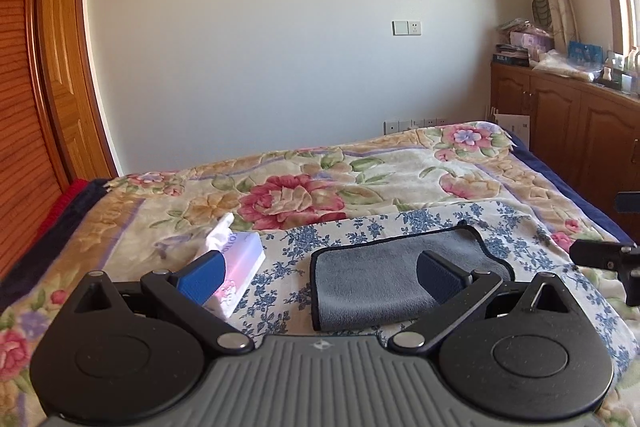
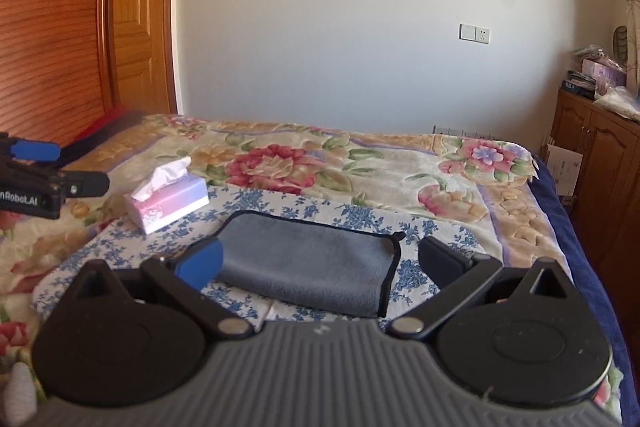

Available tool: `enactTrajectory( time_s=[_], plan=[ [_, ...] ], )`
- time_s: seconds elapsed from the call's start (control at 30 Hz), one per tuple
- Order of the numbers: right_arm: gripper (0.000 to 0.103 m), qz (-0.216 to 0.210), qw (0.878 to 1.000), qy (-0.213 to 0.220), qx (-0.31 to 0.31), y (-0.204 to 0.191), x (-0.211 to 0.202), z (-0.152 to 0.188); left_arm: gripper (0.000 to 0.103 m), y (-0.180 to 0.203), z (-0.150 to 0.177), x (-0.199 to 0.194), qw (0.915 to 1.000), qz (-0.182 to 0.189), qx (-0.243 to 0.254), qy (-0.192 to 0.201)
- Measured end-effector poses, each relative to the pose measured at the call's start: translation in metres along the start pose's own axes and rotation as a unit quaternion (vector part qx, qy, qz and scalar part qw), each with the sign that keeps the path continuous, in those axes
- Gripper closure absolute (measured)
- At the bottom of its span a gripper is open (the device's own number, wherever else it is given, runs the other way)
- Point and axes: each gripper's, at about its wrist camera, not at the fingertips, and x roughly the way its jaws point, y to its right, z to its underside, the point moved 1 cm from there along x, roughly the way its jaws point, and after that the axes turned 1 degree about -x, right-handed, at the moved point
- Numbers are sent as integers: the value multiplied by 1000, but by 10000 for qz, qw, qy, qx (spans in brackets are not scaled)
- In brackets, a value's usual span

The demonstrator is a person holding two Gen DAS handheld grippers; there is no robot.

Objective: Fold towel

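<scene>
Both tongs, left (image 1: pixel 320 269) and right (image 2: pixel 320 263), gape empty. Ahead lies the grey towel (image 2: pixel 312 261), apparently folded; little seems left.

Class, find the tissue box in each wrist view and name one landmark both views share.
Left wrist: tissue box sits lower left, partly behind the blue fingertip.
Right wrist: tissue box sits left of centre, unobstructed.
Shared landmark: the grey towel just right of it.
</scene>
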Motion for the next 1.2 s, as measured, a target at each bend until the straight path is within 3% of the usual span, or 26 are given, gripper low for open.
enactTrajectory(
  time_s=[0.47, 1.2],
  plan=[
    [0, 157, 9996, 106, 223, -6, -57, 18, 0, 0, 23, -61, 9999, -29, -149, 31],
    [0, 299, 9981, 224, 490, -30, -100, 71, 0, -20, 110, -114, 9971, -570, -451, 207]
  ],
)
